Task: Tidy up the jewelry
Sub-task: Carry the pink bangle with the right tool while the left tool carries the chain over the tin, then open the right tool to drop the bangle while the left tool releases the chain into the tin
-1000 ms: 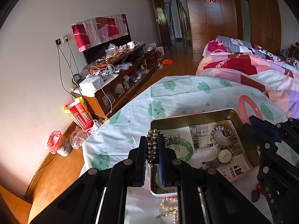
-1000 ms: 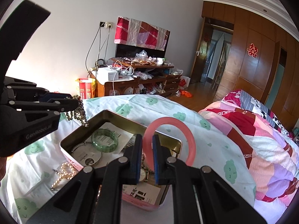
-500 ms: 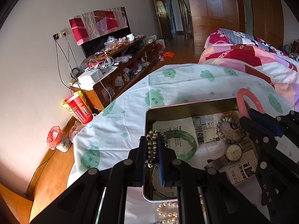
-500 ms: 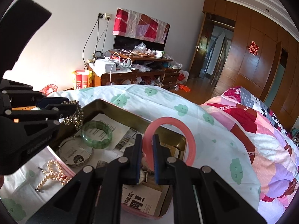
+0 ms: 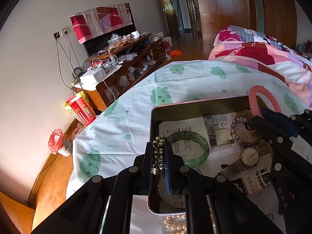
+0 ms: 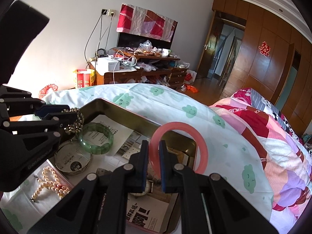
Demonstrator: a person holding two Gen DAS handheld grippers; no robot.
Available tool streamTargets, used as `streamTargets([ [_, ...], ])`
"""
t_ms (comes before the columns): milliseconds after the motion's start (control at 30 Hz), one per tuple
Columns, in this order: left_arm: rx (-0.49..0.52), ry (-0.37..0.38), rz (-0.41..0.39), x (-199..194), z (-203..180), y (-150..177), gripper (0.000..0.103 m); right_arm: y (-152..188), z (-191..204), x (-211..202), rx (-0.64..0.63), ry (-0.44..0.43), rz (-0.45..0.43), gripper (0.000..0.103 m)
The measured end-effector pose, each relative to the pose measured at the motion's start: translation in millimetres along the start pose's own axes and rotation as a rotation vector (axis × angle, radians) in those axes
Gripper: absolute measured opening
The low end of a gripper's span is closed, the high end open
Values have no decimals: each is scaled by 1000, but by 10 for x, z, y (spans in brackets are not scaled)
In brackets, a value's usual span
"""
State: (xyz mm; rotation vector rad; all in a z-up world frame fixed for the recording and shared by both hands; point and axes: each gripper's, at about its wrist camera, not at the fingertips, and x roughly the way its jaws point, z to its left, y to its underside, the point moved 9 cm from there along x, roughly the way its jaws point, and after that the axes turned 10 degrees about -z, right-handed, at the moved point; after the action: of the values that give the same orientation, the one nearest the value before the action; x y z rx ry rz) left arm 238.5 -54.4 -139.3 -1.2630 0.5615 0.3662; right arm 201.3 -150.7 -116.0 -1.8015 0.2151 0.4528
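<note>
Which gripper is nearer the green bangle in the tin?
Left. The left gripper, shut on a beaded bracelet, sits right beside the green bangle. The right gripper, shut on the pink ring, is across the tin, over the watch.

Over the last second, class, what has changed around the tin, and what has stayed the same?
Both claws moved in over the tin, lower and closer. The left claw still pinches the dark bead bracelet; the right claw still grips the pink bangle. Nothing was released; the tin's contents lie unmoved.
</note>
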Motion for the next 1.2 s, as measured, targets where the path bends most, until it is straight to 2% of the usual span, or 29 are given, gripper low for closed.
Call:
streamTargets([
  [200, -14, 5, 5, 18, 19, 11, 12, 30, 9, 37, -9, -5, 2, 12],
  [233, -15, 7, 9, 19, 21, 20, 15, 37, 10, 35, -15, -1, 1, 17],
  [267, -17, 11, 9, 13, 22, 26, 22, 48, 8, 33, -22, 7, 5, 29],
  [300, -19, 11, 6, 2, 24, 28, 36, 59, 14, 25, -17, 0, 8, 34],
  [333, -20, -1, 0, -17, 40, 29, 47, 63, 13, 13, -10, -7, 8, 37],
  [367, -21, -15, -10, -40, 56, 24, 69, 65, 13, -1, -7, -8, 7, 37],
  [400, -22, -28, -23, -71, 77, 18, 78, 73, 1, -20, -6, -5, 6, 37],
  [533, -24, -18, -28, -132, 90, 42, 78, 81, -22, -72, 2, 3, 3, 48],
  [1000, -47, -29, -18, -236, 181, 159, 78, 151, -39, -198, 18, 19, 9, 55],
  [1200, -100, -42, -25, -443, 380, 365, 78, 234, -100, -341, 58, 22, 23, 55],
])
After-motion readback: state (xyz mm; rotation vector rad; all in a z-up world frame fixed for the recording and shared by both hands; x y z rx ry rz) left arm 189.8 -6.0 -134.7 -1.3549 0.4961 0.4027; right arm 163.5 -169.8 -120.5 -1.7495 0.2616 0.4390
